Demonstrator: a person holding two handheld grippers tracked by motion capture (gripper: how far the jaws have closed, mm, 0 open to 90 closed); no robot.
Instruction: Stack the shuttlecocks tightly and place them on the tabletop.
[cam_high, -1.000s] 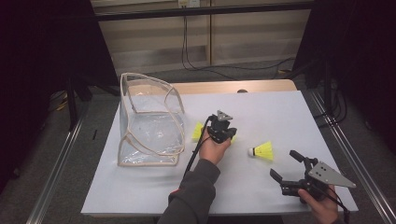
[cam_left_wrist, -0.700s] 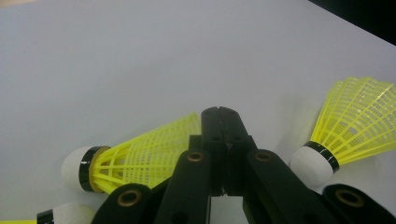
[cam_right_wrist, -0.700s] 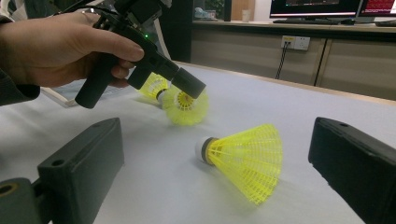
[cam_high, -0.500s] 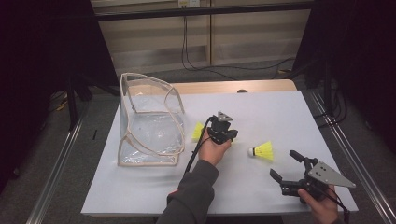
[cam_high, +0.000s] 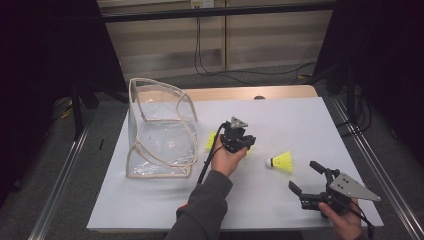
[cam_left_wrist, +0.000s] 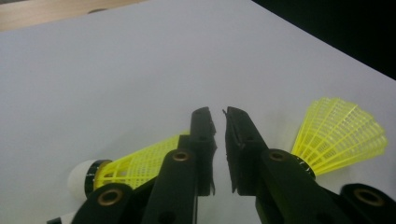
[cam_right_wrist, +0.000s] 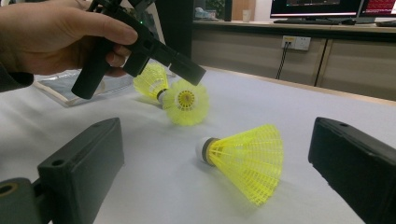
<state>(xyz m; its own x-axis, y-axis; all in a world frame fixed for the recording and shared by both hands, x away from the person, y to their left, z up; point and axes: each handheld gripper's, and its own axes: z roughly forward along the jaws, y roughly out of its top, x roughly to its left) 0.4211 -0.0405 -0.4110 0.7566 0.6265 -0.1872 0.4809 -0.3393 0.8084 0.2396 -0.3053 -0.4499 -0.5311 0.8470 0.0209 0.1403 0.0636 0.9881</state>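
A white table (cam_high: 165, 210) sits in a dark room, with a clear box (cam_high: 160, 131) on its left side. Next comes the left gripper (cam_left_wrist: 218, 122); its jaws have just been opening a crack and hold nothing. One yellow shuttlecock (cam_left_wrist: 123, 167) lies just left of the jaws and another (cam_left_wrist: 341, 135) just right. Farther right, the third shuttlecock (cam_high: 281, 161) lies on its side, nearer the wide-open, empty right gripper (cam_high: 305, 177).

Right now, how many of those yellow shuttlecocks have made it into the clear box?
None shows inside the clear box. The left gripper, jaws nearly together and just opening, hovers over two shuttlecocks, gripping nothing. A third shuttlecock lies before the open right gripper.
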